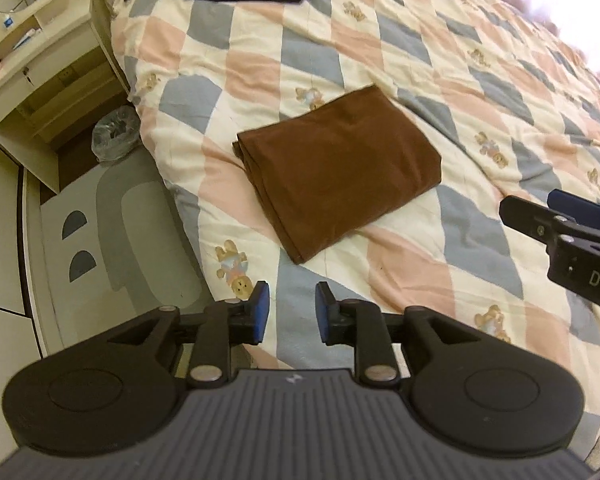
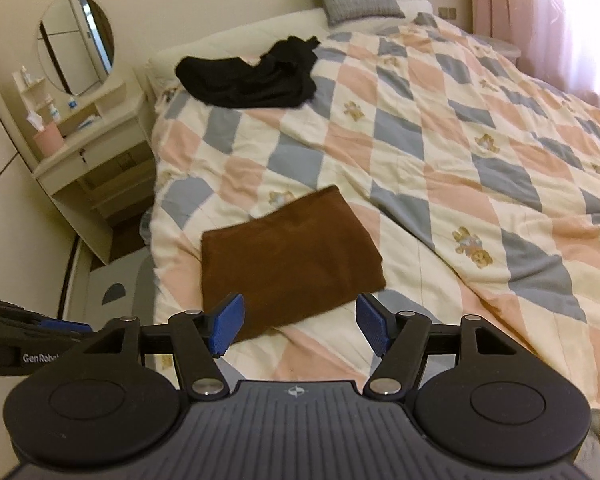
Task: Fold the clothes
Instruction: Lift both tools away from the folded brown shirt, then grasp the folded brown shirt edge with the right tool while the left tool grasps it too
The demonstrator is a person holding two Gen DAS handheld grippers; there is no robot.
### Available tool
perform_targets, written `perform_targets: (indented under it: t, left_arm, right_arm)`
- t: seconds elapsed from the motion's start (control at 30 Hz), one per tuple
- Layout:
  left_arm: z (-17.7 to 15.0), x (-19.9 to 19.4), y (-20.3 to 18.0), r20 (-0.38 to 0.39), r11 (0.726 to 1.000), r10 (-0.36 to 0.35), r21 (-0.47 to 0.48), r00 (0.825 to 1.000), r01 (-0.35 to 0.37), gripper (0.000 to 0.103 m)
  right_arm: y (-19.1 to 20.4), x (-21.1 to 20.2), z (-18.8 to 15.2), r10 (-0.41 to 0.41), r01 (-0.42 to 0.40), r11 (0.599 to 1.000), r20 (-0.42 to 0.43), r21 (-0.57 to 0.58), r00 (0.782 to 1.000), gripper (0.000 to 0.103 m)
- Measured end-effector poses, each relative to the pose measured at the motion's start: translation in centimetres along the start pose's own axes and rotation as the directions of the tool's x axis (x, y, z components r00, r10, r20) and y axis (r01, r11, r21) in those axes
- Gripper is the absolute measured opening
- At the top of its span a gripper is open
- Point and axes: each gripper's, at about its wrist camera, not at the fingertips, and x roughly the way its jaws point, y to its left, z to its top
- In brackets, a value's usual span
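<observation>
Nearest to me, my left gripper [image 1: 288, 307] hovers over the quilt [image 1: 440, 80] with its blue pads a little apart and nothing between them. My right gripper [image 2: 300, 322] hangs with its jaws spread wide, also empty. Just beyond both lies the brown garment [image 1: 336, 176], folded into a neat rectangle on the checked quilt. Farther off, near the head of the bed, a black garment [image 2: 248, 74] lies crumpled. A dressing table [image 2: 80, 136] stands left of the bed.
</observation>
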Motion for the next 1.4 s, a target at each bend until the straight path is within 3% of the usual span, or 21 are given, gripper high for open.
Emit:
perform_targets:
  t: [0.53, 0.8, 0.9, 1.03, 1.13, 1.27, 1.4]
  left_arm:
    - [1.1, -4.0, -0.1, 0.067, 1.0, 0.008, -0.01, 0.998, -0.008, 0.024]
    - [1.4, -2.7, 0.4, 0.05, 1.0, 0.001, -0.007, 0.999, -0.001, 0.025]
    - [1.0, -1.5, 1.6, 0.047, 0.999, -0.026, -0.031, 0.999, 0.027, 0.028]
    - [0.2, 1.4, 4.3, 0.035, 0.991, -0.091, -0.093, 0.995, 0.094, 0.029]
    - [0.0, 4.0, 6.6, 0.015, 0.972, -0.162, -0.168, 0.987, 0.162, 0.029]
    - [0.3, 8.2, 9.9, 0.016, 0.919, -0.276, -0.289, 0.961, 0.268, 0.034]
    - [1.5, 12.9, 12.7, 0.013, 0.87, -0.318, -0.392, 0.948, 0.298, 0.034]
  right_arm:
    - [0.1, -3.7, 1.8, 0.021, -0.02, 0.999, 0.055, -0.032, 0.998, 0.068]
    - [-0.2, -2.9, 1.3, 0.018, -0.018, 1.0, 0.031, -0.011, 0.999, 0.068]
    - [-0.5, -1.8, 0.9, 0.023, -0.023, 1.0, 0.006, 0.015, 1.0, 0.069]
    - [-1.4, 1.3, -0.1, 0.082, -0.073, 0.988, -0.061, 0.133, 0.995, 0.069]
    - [-2.5, 5.3, -1.7, 0.189, -0.146, 0.937, -0.112, 0.317, 0.976, 0.069]
    - [-4.0, 11.8, -4.2, 0.332, -0.203, 0.781, -0.118, 0.59, 0.936, 0.069]
    - [-4.0, 18.6, -6.6, 0.382, -0.193, 0.645, -0.093, 0.74, 0.919, 0.069]
